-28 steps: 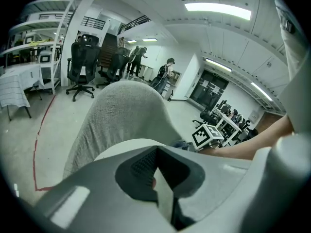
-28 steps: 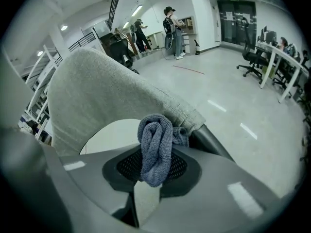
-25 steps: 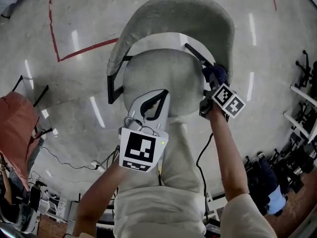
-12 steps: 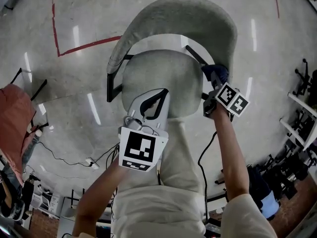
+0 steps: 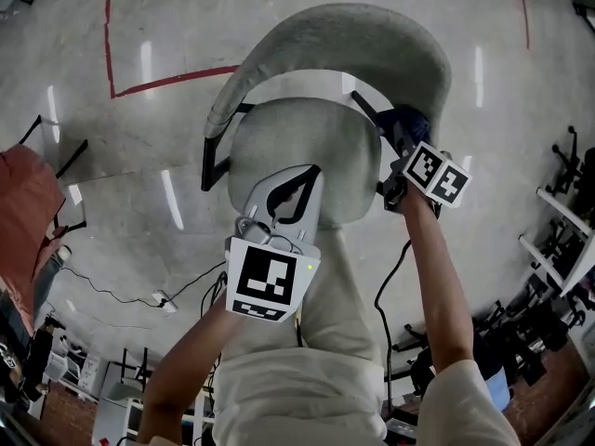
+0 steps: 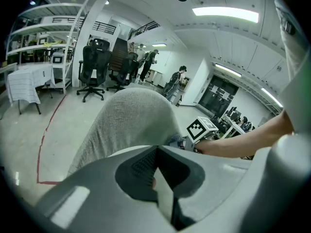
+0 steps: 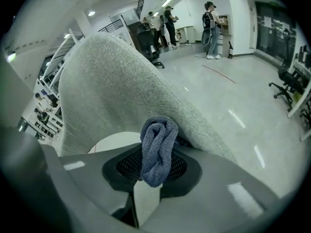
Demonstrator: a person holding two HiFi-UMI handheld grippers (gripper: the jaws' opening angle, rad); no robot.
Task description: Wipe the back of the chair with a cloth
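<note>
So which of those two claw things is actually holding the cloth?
The right gripper: a blue cloth is bunched between its jaws, close to the chair back. The left gripper is shut on nothing.

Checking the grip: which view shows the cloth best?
The right gripper view: the cloth sits close up, bunched in the right gripper. The head view shows only a dark scrap against the chair; the left gripper view, a tiny bluish bit.
</note>
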